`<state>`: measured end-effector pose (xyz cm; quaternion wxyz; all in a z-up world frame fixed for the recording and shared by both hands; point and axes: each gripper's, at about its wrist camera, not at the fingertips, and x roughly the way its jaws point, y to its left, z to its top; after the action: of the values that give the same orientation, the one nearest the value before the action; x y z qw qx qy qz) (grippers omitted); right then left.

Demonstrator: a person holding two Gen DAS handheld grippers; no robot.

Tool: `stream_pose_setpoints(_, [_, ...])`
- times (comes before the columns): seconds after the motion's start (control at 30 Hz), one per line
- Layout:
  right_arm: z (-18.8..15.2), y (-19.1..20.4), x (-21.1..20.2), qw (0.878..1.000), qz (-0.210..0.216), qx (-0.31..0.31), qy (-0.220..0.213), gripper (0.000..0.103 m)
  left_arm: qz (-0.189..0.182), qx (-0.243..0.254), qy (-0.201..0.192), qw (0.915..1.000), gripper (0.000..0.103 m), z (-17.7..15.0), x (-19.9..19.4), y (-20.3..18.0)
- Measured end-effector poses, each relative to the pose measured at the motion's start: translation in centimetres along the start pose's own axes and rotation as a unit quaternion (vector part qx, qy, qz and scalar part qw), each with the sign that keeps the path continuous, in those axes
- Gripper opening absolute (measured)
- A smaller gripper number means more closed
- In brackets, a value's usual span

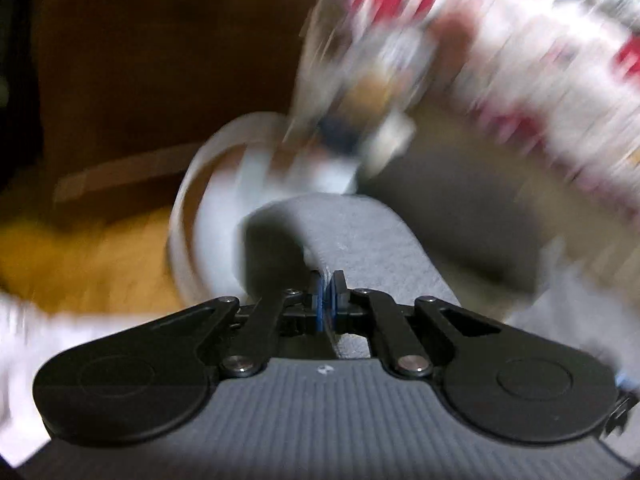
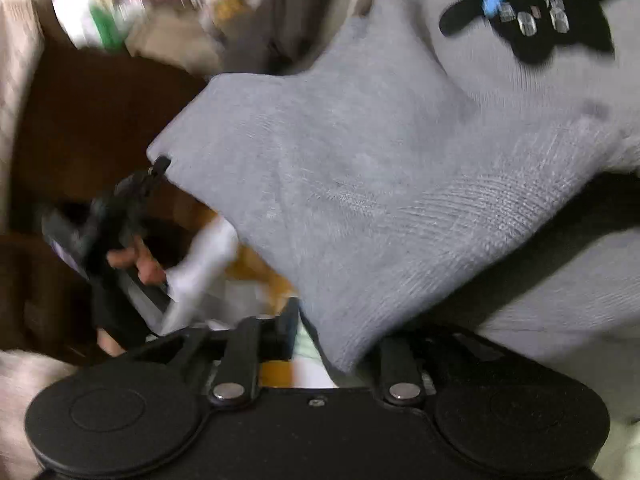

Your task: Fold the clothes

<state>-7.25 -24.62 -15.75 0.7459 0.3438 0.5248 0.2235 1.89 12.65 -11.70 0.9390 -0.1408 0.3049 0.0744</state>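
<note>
Holding the soft grey knit garment (image 2: 360,184) up off the surface, we have it stretched between our two tools: one corner is pinched tight in our left gripper (image 1: 328,294), jaws closed on the cloth, while its ribbed hem drapes over our right gripper (image 2: 332,332). Those right jaws stand partly apart, and the fabric hides one finger, so we cannot tell whether they truly bite. That is the risk we see: if only the left corner is secure, the hem may slide off and the fold collapse. The fleece looks thick and floppy, with a black, blue-trimmed printed patch (image 2: 528,12) on it. Behind, a mustard-yellow cloth (image 1: 92,256), a round white container (image 1: 216,216) and blurred red-and-white clutter (image 1: 500,52) could snag a swinging edge.
</note>
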Motion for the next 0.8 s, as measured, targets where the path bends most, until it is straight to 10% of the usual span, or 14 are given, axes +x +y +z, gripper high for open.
stream_pose_setpoints(0.17, [0.7,-1.9,-6.1,1.000,-0.024,-0.003,-0.019,0.051,-0.002,0.085,0.032,0.9959,0.023,-2.0,-1.0,-3.6])
stream_pose_setpoints(0.3, [1.8,-5.1,-13.6,0.992,-0.120,-0.005,-0.037,0.057,-0.135,0.156,0.052,0.9771,0.041,-1.7,-4.8,-8.7])
stream_pose_setpoints(0.4, [2.0,-9.2,-18.9,0.976,-0.210,0.038,-0.039,0.057,-0.276,0.172,0.130,0.9368,0.046,-2.6,-5.8,-12.7])
stream_pose_setpoints(0.5, [1.4,-13.7,-23.1,0.968,-0.224,0.105,-0.038,0.057,-0.384,0.193,0.227,0.8738,0.054,-5.7,-5.0,-16.9])
stream_pose_setpoints(0.67, [-0.4,-18.9,-25.8,0.947,-0.251,0.188,-0.065,0.059,-0.398,0.272,0.273,0.8322,0.054,-10.0,-6.1,-21.4])
stream_pose_setpoints(0.8, [-1.3,-18.8,-23.9,0.960,-0.198,0.195,-0.032,0.059,-0.398,0.333,0.285,0.8060,0.062,-10.6,-7.8,-22.3])
